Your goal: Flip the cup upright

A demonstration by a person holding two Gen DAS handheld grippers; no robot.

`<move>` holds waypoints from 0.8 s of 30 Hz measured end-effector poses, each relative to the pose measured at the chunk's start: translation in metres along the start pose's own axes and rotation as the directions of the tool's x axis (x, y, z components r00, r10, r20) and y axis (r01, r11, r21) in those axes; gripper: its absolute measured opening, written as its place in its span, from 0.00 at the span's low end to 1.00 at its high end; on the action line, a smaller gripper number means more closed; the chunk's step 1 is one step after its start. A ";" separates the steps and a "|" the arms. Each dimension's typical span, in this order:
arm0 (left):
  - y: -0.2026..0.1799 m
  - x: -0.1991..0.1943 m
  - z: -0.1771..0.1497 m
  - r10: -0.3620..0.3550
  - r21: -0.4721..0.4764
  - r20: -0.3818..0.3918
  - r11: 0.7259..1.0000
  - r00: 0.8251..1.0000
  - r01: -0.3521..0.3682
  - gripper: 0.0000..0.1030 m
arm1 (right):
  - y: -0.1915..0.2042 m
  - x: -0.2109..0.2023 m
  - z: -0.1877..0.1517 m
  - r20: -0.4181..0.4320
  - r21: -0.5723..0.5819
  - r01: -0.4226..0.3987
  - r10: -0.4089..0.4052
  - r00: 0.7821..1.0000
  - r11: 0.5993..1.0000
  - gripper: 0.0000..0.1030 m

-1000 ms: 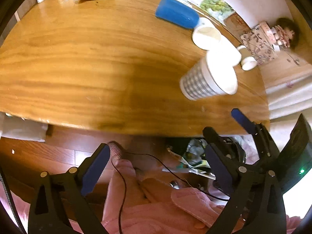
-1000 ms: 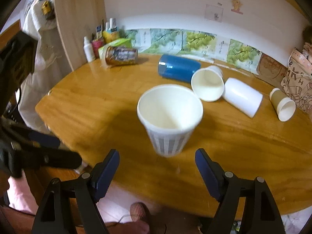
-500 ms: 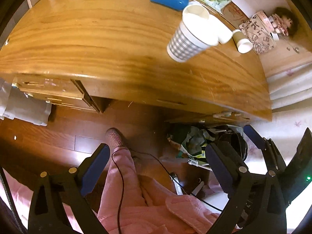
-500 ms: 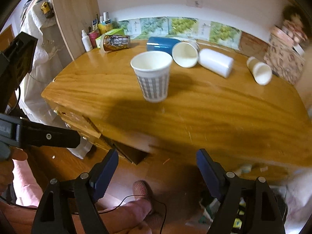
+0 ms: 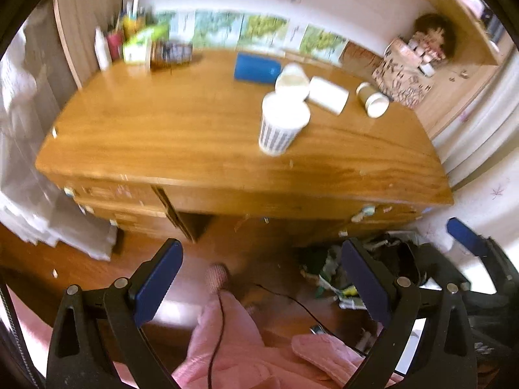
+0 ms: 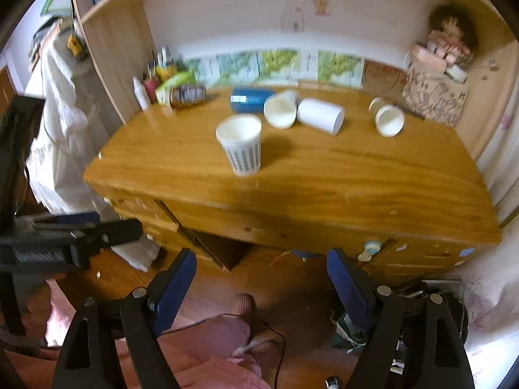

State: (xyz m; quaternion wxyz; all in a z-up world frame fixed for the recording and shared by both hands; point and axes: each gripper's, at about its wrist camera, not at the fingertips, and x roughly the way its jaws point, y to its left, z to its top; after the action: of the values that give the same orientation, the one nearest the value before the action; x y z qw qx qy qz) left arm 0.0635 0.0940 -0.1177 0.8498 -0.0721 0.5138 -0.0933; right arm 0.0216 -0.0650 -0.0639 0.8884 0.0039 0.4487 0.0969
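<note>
A grey-checked paper cup [image 5: 280, 124] [image 6: 241, 144] stands upright, mouth up, on the wooden desk [image 5: 162, 136] [image 6: 340, 191]. My left gripper [image 5: 259, 278] is open and empty, well back from the desk, above the floor. My right gripper [image 6: 261, 287] is also open and empty, back from the desk's front edge. The right gripper's blue fingertip [image 5: 465, 236] shows at the right of the left wrist view. The left gripper's body [image 6: 65, 243] shows at the left of the right wrist view.
Behind the cup lie a blue cup [image 6: 251, 100], a white cup with its mouth toward me [image 6: 280, 111], a white cup [image 6: 321, 115] and a small cup [image 6: 387, 118], all on their sides. Bottles and a can [image 6: 188, 95] stand back left. A patterned box [image 6: 434, 97] is back right.
Both grippers have pulled back and away from the desk, so the upright cup now looks smaller and farther off. The cup stays where it stood.
</note>
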 end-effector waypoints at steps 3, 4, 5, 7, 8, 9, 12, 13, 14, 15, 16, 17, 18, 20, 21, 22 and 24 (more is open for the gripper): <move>-0.004 -0.020 0.004 -0.003 0.008 0.075 1.000 0.997 0.002 0.96 | 0.000 -0.026 0.009 0.059 0.036 -0.008 0.005 0.998 0.999 0.83; -0.005 -0.026 0.004 -0.002 0.011 0.103 1.000 0.995 0.001 0.96 | -0.001 -0.032 0.011 0.073 0.048 -0.013 0.009 0.997 0.999 0.83; -0.006 -0.033 0.006 0.003 0.017 0.133 1.000 0.991 -0.005 0.96 | -0.001 -0.038 0.013 0.090 0.064 -0.020 0.014 0.996 0.998 0.83; -0.011 -0.047 0.007 0.028 0.035 0.212 0.999 0.977 -0.036 0.96 | -0.002 -0.051 0.017 0.127 0.089 -0.020 0.008 0.992 0.996 0.83; -0.013 -0.053 0.008 0.036 0.041 0.243 0.998 0.969 -0.047 0.96 | -0.002 -0.058 0.019 0.148 0.094 -0.013 -0.001 0.989 0.995 0.83; -0.015 -0.058 0.009 0.036 0.046 0.272 0.998 0.962 -0.051 0.96 | -0.002 -0.064 0.021 0.170 0.103 -0.008 -0.010 0.985 0.995 0.83; -0.019 -0.071 0.008 0.037 0.053 0.354 0.997 0.934 -0.059 0.96 | -0.005 -0.078 0.023 0.221 0.142 -0.031 -0.001 0.975 0.989 0.83; -0.020 -0.074 0.007 0.037 0.055 0.373 0.997 0.927 -0.062 0.96 | -0.005 -0.081 0.023 0.236 0.150 -0.034 -0.003 0.972 0.988 0.83; -0.022 -0.077 0.006 0.036 0.060 0.395 0.996 0.918 -0.065 0.96 | -0.005 -0.086 0.023 0.259 0.159 -0.030 -0.012 0.966 0.987 0.83; -0.024 -0.081 0.005 0.036 0.065 0.419 0.995 0.907 -0.070 0.96 | -0.005 -0.090 0.022 0.282 0.163 -0.018 -0.029 0.959 0.986 0.83; -0.025 -0.084 0.004 0.039 0.067 0.437 0.995 0.899 -0.076 0.96 | -0.004 -0.094 0.022 0.307 0.164 -0.003 -0.048 0.950 0.986 0.83; -0.028 -0.087 0.004 0.042 0.073 0.458 0.994 0.888 -0.084 0.96 | -0.004 -0.098 0.020 0.336 0.166 0.007 -0.064 0.940 0.986 0.83; -0.029 -0.089 0.003 0.045 0.076 0.476 0.993 0.878 -0.092 0.96 | -0.004 -0.100 0.018 0.353 0.170 0.010 -0.070 0.933 0.985 0.83; -0.032 -0.095 0.001 0.055 0.074 0.508 0.991 0.860 -0.108 0.96 | -0.004 -0.106 0.014 0.395 0.179 0.000 -0.072 0.916 0.984 0.83; -0.033 -0.098 0.000 0.061 0.066 0.533 0.991 0.844 -0.113 0.96 | -0.004 -0.107 0.013 0.409 0.183 0.000 -0.076 0.909 0.983 0.83; -0.034 -0.100 -0.001 0.064 0.061 0.545 0.991 0.836 -0.116 0.96 | -0.005 -0.109 0.011 0.420 0.186 0.001 -0.080 0.904 0.983 0.83; -0.036 -0.105 -0.002 0.064 0.046 0.577 0.993 0.814 -0.110 0.96 | -0.007 -0.114 0.008 0.453 0.195 -0.004 -0.087 0.887 0.981 0.83</move>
State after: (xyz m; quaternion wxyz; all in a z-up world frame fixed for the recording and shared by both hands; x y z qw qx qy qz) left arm 0.0111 0.0830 -0.0207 0.9706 -0.0404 0.2326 -0.0480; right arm -0.0366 -0.0912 0.0314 0.9666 0.1022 0.2329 0.0308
